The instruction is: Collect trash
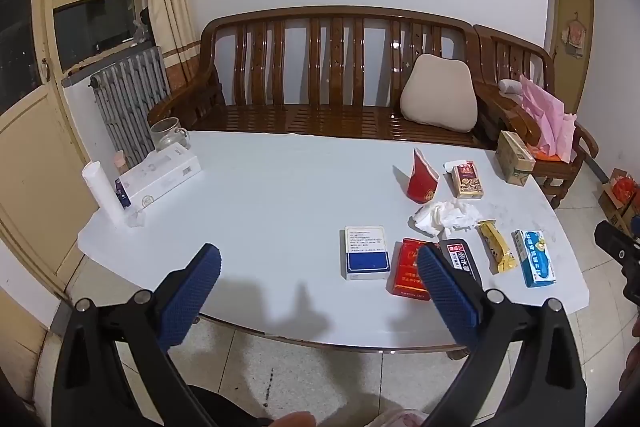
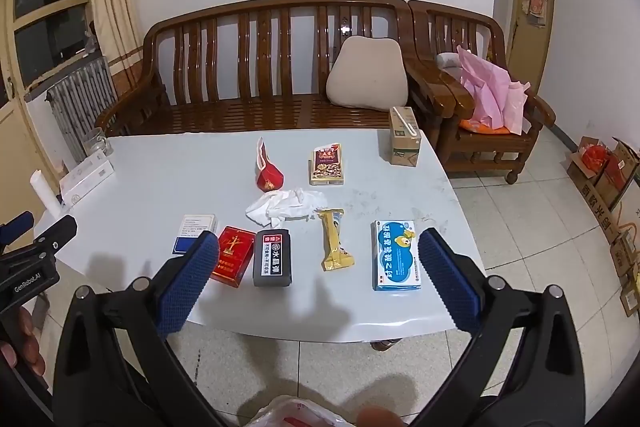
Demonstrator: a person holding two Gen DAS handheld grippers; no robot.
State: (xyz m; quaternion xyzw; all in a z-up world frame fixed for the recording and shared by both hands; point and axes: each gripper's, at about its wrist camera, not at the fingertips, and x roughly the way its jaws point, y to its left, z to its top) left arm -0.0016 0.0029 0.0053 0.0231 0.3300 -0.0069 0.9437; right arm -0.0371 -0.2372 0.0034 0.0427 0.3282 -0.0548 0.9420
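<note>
Both grippers — left gripper (image 1: 318, 267) and right gripper (image 2: 318, 255) — hang wide and empty above the tabletop's (image 2: 168, 171) near edge, trash scattered there — crumpled tissue (image 2: 284, 207), yellow wrapper (image 2: 335, 245).

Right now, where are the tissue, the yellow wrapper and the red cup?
tissue (image 2: 284, 209), right wrist view, middle of the crumpled wad.
yellow wrapper (image 2: 334, 243), right wrist view, middle of its length.
red cup (image 1: 422, 177), left wrist view, its side wall.

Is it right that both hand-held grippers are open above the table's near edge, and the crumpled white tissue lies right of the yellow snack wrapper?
Not quite. The crumpled white tissue lies left of the yellow snack wrapper, as the right wrist view shows. The rest holds: the left hand-held gripper and the right hand-held gripper are both open above the table's near edge.
</note>
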